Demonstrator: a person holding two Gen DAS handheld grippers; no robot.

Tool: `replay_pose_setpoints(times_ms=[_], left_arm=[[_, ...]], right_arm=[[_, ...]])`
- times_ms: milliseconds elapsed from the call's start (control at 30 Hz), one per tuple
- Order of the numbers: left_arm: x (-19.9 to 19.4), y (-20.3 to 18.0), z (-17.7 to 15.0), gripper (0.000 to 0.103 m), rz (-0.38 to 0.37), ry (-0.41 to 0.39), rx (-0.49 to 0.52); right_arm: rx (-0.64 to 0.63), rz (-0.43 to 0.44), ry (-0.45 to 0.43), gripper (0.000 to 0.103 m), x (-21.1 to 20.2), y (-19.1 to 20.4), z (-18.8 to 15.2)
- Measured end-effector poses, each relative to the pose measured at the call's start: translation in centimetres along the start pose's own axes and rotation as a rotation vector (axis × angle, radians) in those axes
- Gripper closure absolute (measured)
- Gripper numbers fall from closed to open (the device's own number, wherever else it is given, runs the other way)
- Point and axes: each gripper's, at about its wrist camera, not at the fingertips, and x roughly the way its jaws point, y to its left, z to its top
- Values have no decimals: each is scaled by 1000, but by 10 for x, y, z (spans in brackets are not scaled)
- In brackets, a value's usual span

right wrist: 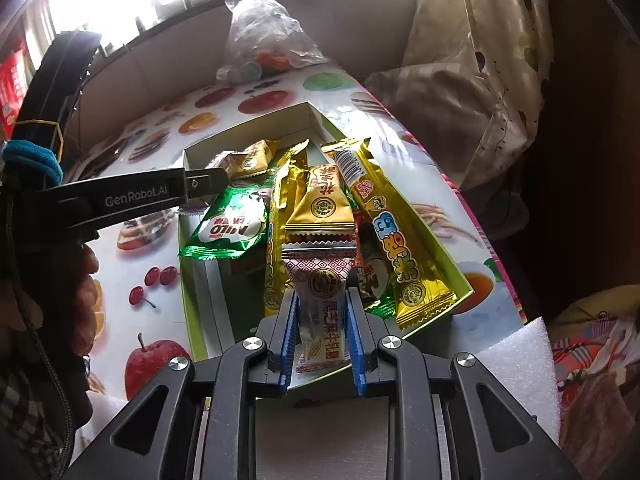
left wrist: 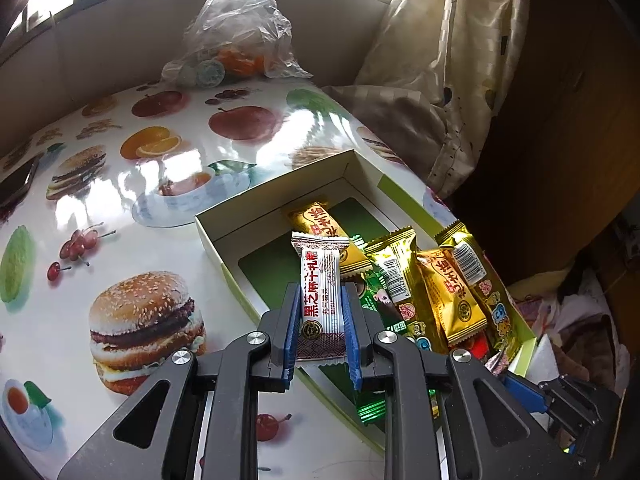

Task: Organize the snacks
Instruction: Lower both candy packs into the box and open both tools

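My left gripper (left wrist: 321,292) is shut on a white nougat bar (left wrist: 320,292) with red print, held over the open white and green box (left wrist: 280,196). My right gripper (right wrist: 321,300) is shut on a second white nougat bar (right wrist: 320,292) at the box's near end. Gold packets (right wrist: 320,204) and a long gold bar (right wrist: 396,232) lie piled in the box with a green Milo packet (right wrist: 228,232). The left gripper's arm (right wrist: 132,200) shows at the left of the right wrist view, its tips over the box's far left part.
The table (left wrist: 120,200) has a glossy food-print cover. A clear plastic bag (left wrist: 236,32) with oranges stands at the far edge. A curtain (left wrist: 448,80) hangs at the right. A white foam block (right wrist: 516,364) lies near the box's right corner.
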Motion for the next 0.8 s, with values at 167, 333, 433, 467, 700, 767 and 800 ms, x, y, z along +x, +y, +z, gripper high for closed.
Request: replay_pose_setpoints(times_ms=[167, 333, 433, 467, 700, 767, 800], left_arm=[[-2, -1, -1, 82, 3, -3, -1], [-4, -3, -2, 82, 5, -9, 12], [-5, -3, -3, 80, 1, -12, 11], [-7, -3, -3, 76, 4, -17, 9], [-14, -2, -4, 68, 11, -32, 7], [-18, -2, -4, 68, 7, -41, 4], [-20, -1, -5, 68, 6, -45, 2]], right_arm=[[4, -3, -3, 79, 0, 0, -1], [10, -4, -15, 72, -3, -2, -1], [13, 1, -25, 67, -5, -2, -1], [15, 0, -29, 66, -6, -2, -2], [27, 5, -49, 57, -8, -1, -3], [29, 10, -54, 57, -9, -1, -3], [30, 12, -58, 57, -9, 0, -3]])
